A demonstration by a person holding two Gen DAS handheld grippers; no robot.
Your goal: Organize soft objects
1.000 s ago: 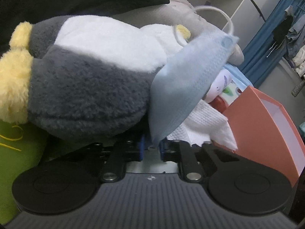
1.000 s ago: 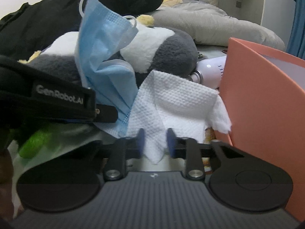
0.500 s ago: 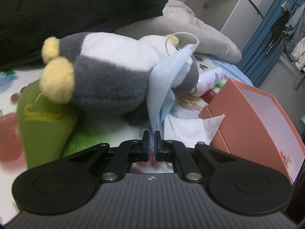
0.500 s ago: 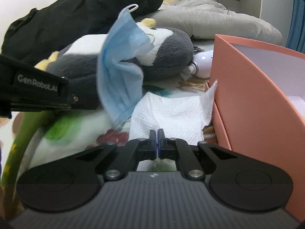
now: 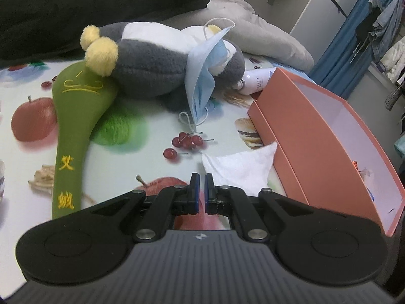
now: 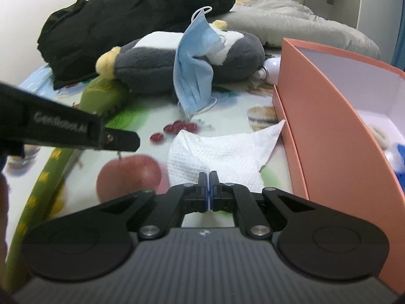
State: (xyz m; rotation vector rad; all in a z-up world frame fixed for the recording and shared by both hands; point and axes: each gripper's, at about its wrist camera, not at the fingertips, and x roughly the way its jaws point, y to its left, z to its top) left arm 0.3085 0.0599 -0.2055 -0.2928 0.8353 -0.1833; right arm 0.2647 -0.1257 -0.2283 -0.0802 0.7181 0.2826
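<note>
A grey, white and yellow plush penguin lies on its side on the fruit-print mat. A blue face mask drapes over the plush, its lower loop on the mat. A white tissue lies beside the orange box. My right gripper is shut on the tissue's near edge, and a fold runs from the tips into the sheet. My left gripper is shut with nothing in it, well short of the mask and left of the tissue.
A green embroidered cushion lies left of the plush. A black garment and a grey pillow fill the back. A white bottle sits behind the box. The left tool's black housing crosses the right view.
Both grippers closed and drew back from the plush. The mask stayed draped on the plush. The tissue slid toward me along the box with the right gripper.
</note>
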